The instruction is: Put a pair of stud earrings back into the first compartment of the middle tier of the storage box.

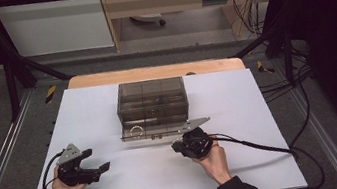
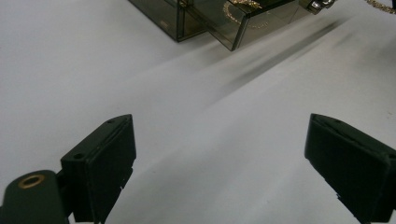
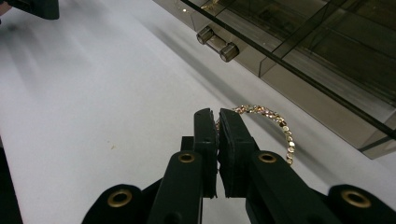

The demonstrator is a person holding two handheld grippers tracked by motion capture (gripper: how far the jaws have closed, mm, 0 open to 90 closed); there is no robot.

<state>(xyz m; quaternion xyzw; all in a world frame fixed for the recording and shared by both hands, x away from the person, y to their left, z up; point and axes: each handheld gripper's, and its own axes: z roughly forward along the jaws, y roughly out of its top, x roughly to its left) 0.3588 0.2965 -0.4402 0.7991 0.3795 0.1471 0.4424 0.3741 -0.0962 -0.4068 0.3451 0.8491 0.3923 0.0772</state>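
The right gripper [image 3: 217, 122] has its jaws pressed together on a gold chain [image 3: 275, 123], which hangs in a curve from the tips, just in front of the smoky plastic drawer box [image 1: 151, 99]. The bottom drawer [image 1: 154, 128] of the box is pulled out. The left gripper [image 2: 219, 163] rests over the white table [image 1: 119, 182], jaws wide apart, holding nothing.

One smoky transparent plastic drawer box [image 1: 151, 98] stands toward the far edge of the white table [image 1: 89, 116]. There are two gold bead-chain bracelets [image 3: 275, 124] and two black two-jaw grippers [image 1: 86, 168].
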